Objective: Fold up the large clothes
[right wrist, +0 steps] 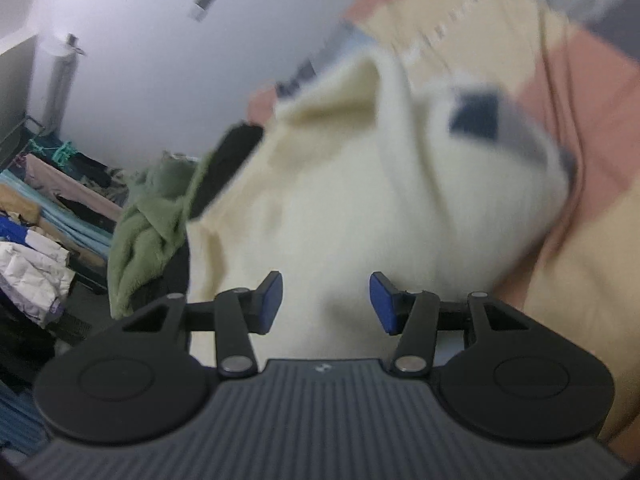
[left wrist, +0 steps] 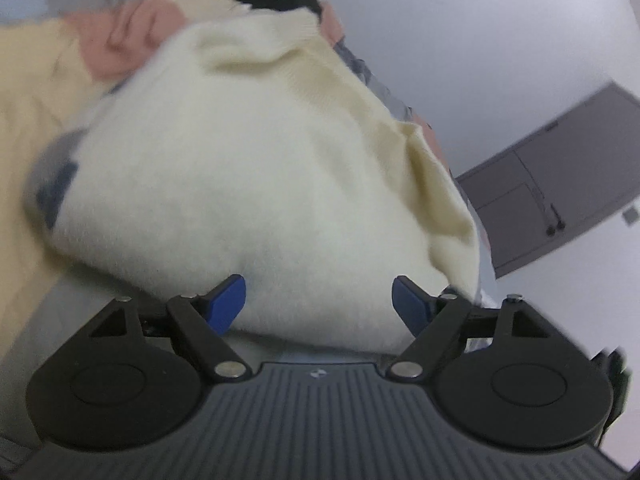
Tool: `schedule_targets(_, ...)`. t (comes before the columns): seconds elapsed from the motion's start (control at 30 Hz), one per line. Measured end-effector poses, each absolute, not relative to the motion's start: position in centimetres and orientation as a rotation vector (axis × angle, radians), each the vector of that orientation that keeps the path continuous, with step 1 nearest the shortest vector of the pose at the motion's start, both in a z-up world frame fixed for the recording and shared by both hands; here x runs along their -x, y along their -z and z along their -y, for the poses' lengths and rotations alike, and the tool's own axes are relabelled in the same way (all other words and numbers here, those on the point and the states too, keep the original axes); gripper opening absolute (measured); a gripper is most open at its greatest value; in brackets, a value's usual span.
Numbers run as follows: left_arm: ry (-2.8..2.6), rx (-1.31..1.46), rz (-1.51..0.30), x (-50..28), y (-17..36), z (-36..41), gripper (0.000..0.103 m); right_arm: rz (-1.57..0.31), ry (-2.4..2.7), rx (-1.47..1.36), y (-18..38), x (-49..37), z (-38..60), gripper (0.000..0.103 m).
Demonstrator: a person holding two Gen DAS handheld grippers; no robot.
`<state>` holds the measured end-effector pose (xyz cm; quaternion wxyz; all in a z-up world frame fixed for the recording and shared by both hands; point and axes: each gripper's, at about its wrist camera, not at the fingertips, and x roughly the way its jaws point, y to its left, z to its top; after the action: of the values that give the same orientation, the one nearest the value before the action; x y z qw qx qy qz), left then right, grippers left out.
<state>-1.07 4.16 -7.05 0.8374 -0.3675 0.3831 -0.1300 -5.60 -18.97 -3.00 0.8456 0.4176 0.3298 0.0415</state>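
A cream knit garment [left wrist: 256, 184] lies bunched on a bed cover [left wrist: 28, 128] of yellow and pink blocks. It fills the middle of the left wrist view and also shows in the right wrist view [right wrist: 360, 216], blurred, with a dark blue and grey patch [right wrist: 480, 116] near its top. My left gripper [left wrist: 319, 304] is open, its blue pads on either side of the garment's near edge. My right gripper [right wrist: 326, 304] is open, its blue pads wide apart just in front of the garment. Neither holds cloth.
A green fleece [right wrist: 148, 216] and a black item [right wrist: 228, 164] lie at the left of the garment. A rack of piled clothes [right wrist: 44, 216] stands at the far left. A grey cabinet [left wrist: 560, 176] is on the white wall.
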Motion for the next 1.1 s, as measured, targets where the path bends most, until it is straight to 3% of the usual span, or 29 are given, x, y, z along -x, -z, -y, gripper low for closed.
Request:
schedule_targets(0.2,0.268,0.994,-0.853,0.8,8.4,-6.2,0.084,-0.727,-0.065,-0.915,4.0,4.9,18.6,0.051)
schedule_targets(0.47,0.263,0.998,-0.951,0.3,9.8,-6.1,0.084,-0.809,-0.051,-0.995,5.5,5.8,18.3,0.053)
schedule_targets(0.53,0.249,1.002,-0.972,0.0,10.3,-6.2,0.084,-0.834,-0.060,-1.025,6.2,5.6,18.2,0.084)
schedule_targets(0.57,0.243,1.011,-0.986,-0.2,10.7,-6.3,0.084,-0.840,-0.050,-1.039,6.5,5.6,18.2,0.085)
schedule_targets(0.9,0.224,1.211,-0.982,-1.1,13.4,-7.5,0.084,-0.832,-0.042,-1.154,8.8,4.1,19.1,0.084)
schedule_targets(1.1,0.218,1.355,-0.911,-1.2,14.6,-8.6,0.084,-0.653,-0.137,-1.282,7.6,5.8,20.8,0.084)
